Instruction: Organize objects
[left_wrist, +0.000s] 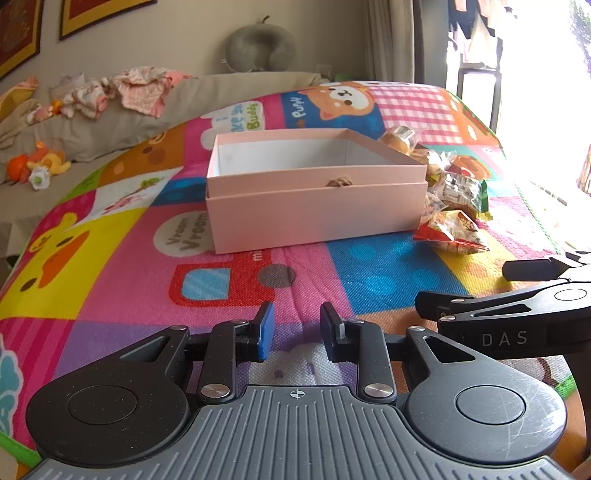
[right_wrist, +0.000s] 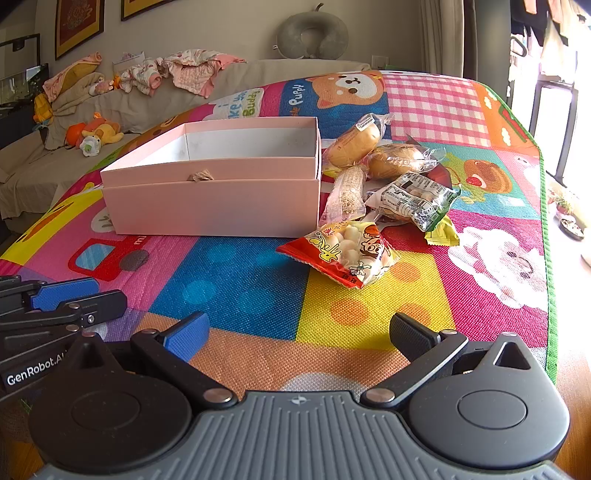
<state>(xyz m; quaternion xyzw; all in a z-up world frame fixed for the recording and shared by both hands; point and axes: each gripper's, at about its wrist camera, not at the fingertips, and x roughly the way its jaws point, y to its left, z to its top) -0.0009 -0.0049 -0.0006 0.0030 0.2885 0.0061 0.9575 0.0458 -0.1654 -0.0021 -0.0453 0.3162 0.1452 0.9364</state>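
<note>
An open pink box (left_wrist: 314, 206) (right_wrist: 218, 199) sits on a colourful play mat, its white inside bare. To its right lies a heap of wrapped snacks (right_wrist: 388, 192) (left_wrist: 454, 192): a red packet of white candies (right_wrist: 347, 254), a green-and-white packet (right_wrist: 413, 199), two wrapped buns (right_wrist: 354, 142) and a long cereal bar (right_wrist: 347, 192). My left gripper (left_wrist: 297, 328) hovers low over the mat in front of the box, open with a narrow gap and nothing in it. My right gripper (right_wrist: 299, 332) is wide open and holds nothing, short of the red packet.
The mat (right_wrist: 258, 280) ends at a green border (right_wrist: 546, 236) on the right, by a bright window. Behind it a beige sofa (left_wrist: 110, 122) holds baby clothes and a soft toy (right_wrist: 96, 134). A grey neck pillow (right_wrist: 314, 33) hangs on the wall.
</note>
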